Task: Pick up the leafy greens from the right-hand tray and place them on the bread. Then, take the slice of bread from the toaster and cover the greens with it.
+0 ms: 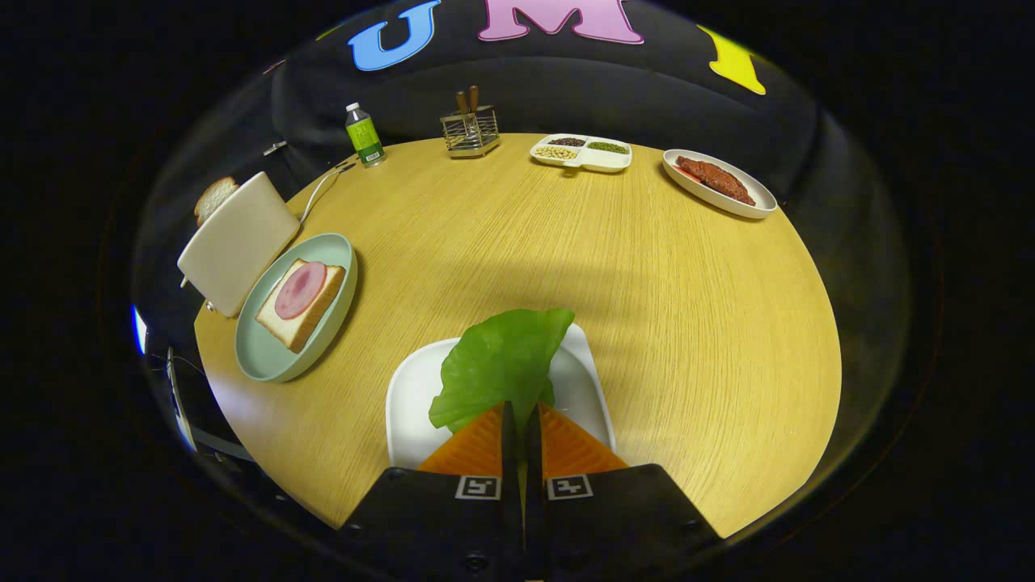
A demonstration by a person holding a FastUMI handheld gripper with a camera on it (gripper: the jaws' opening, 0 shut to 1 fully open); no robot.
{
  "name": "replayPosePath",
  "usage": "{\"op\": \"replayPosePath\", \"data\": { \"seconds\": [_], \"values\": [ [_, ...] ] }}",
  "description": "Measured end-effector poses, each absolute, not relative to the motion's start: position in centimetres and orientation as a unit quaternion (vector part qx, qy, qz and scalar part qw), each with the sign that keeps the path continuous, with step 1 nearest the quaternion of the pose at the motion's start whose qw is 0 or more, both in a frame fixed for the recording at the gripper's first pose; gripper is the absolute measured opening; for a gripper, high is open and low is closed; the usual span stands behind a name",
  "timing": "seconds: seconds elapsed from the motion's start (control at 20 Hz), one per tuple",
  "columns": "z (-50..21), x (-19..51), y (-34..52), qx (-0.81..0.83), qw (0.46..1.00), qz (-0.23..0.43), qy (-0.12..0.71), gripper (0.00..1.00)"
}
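Tongs (521, 408) (the handheld two-finger gripper) are clamped on the leafy greens (501, 364), both fingers pressing the leaf's near edge, with most of the leaf fanning out ahead toward 12 o'clock. Directly below sits the white tray (408, 404), from which the leaf appears lifted. Target location: the bread (303, 311), topped with a round slice of ham (299, 289), lies on the pale green plate (283, 356) at roughly 10 o'clock from the fingertips, well apart from them. Just beyond that plate stands the toaster (234, 242), with the second slice of bread (214, 196) protruding at its far side. Risk assessment: the grip holds only the leaf's margin, so a fast swing toward 10 o'clock could let it slip or tear free. Release from too high may land the limp leaf partly off the bread, and an overshoot could knock the toaster
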State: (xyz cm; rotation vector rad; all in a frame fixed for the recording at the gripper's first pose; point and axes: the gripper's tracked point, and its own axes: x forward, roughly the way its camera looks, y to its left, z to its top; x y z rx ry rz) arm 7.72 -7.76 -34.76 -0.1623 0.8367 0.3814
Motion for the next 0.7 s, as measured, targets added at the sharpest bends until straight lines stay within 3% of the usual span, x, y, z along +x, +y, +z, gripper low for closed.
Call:
{"op": "replayPosePath", "data": {
  "seconds": [0.7],
  "values": [
    [-22.9,6.1,0.4,-0.073,0.917,0.188,0.343,0.06]
  ]
}}
